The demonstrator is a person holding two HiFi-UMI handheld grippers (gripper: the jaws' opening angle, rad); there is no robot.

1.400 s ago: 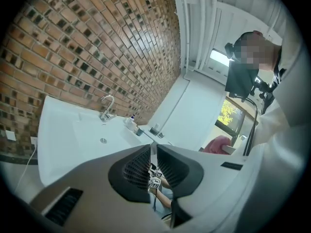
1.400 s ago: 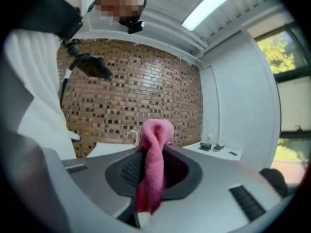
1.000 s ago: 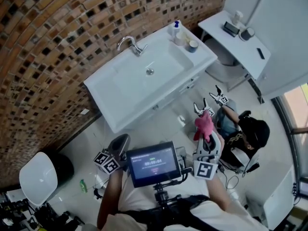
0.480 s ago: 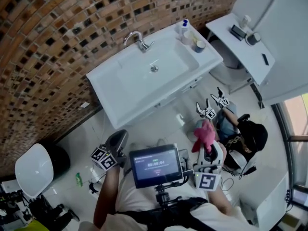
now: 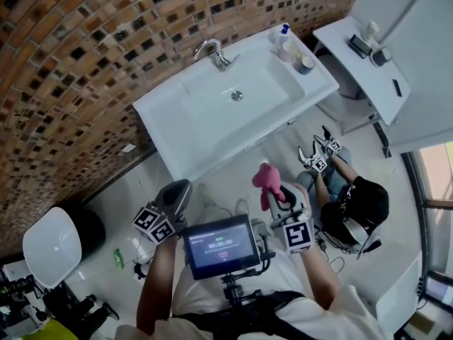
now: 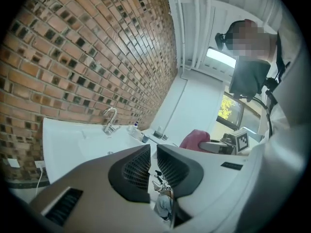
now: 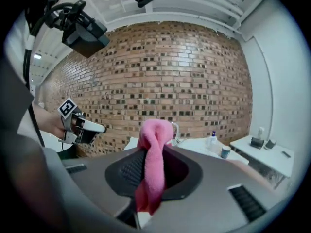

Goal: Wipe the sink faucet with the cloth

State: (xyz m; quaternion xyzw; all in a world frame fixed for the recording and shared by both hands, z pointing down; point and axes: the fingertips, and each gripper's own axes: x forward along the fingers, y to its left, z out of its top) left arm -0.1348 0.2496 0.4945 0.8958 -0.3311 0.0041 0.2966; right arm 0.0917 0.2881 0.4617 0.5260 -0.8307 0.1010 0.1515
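Cloth [image 5: 266,178] in right tool [image 5: 274,192], clear of sink [image 5: 166,115] edge.

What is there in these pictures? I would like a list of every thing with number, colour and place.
Sink: one, white, against the brick wall.
Faucet: one, silver, at the sink's back edge.
Bottle: one, blue cap, sink's right corner.
Side table: one, white, right of the sink.
Seated person: one, dark clothes, floor at right.
Screen: one, dark, before the wearer's chest.
Cloth: one, pink, clamped, sticking upward.
Left gripper: one, grey, shut, empty.
Right gripper: one, grey, shut on the cloth.
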